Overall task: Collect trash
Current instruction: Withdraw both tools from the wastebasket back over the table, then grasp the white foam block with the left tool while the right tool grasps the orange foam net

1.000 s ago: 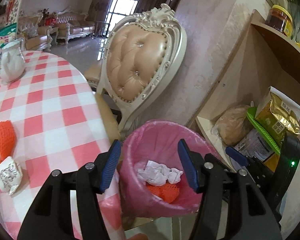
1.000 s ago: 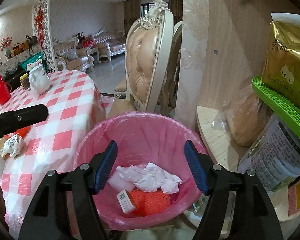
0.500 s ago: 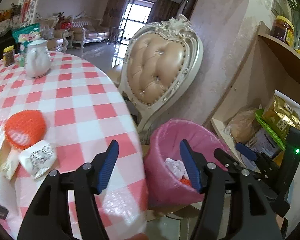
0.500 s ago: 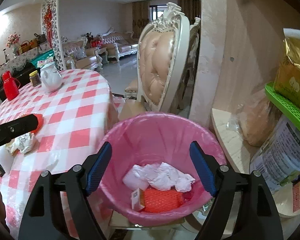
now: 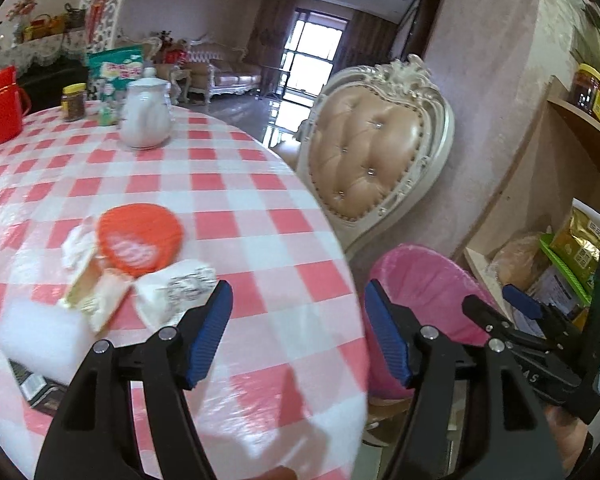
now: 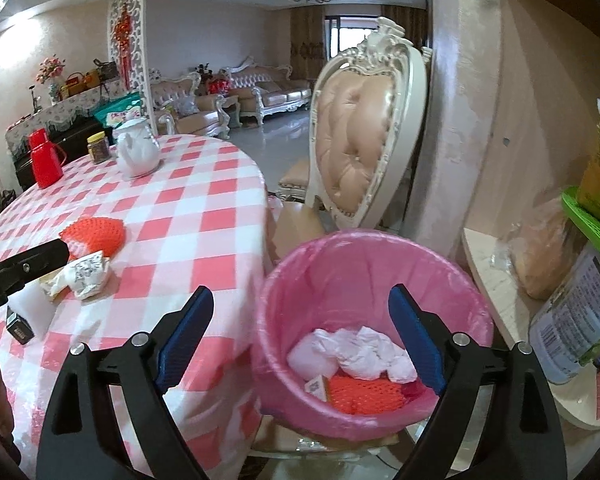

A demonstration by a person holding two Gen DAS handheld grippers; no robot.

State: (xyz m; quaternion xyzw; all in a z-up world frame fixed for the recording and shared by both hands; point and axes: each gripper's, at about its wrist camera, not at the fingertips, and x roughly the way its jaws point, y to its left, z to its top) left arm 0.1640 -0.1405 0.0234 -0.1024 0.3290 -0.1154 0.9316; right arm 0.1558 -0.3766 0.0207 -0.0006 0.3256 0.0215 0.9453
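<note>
On the left of the scene, the remaining trash was seen clustered on the checked desk (image 5: 260, 208): an orange foam net (image 5: 140, 236), a crumpled white wrapper (image 5: 176, 292) just beside it, a torn paper packet (image 5: 96, 296) touching the net's near edge, and a white block (image 5: 40, 336) nearest the camera. The left claw (image 5: 296, 332) was held over the near desk edge with its blue pads spread wide and nothing between them; the wrapper lay just left of its left pad.

Further right, the pink-lined bin (image 6: 376, 320) was seen standing off the desk's right edge, beside a shelf (image 6: 496, 280). White tissue (image 6: 356, 352) and another orange net (image 6: 364, 396) lay in its bottom. The right claw (image 6: 300, 340) was held above the bin's near rim, also wide and empty.

The step in hand was judged to be the reach for the next piece. A swing of the left claw further left and down to straddle the wrapper would be called for, then a closing and a carry rightward to the bin.
</note>
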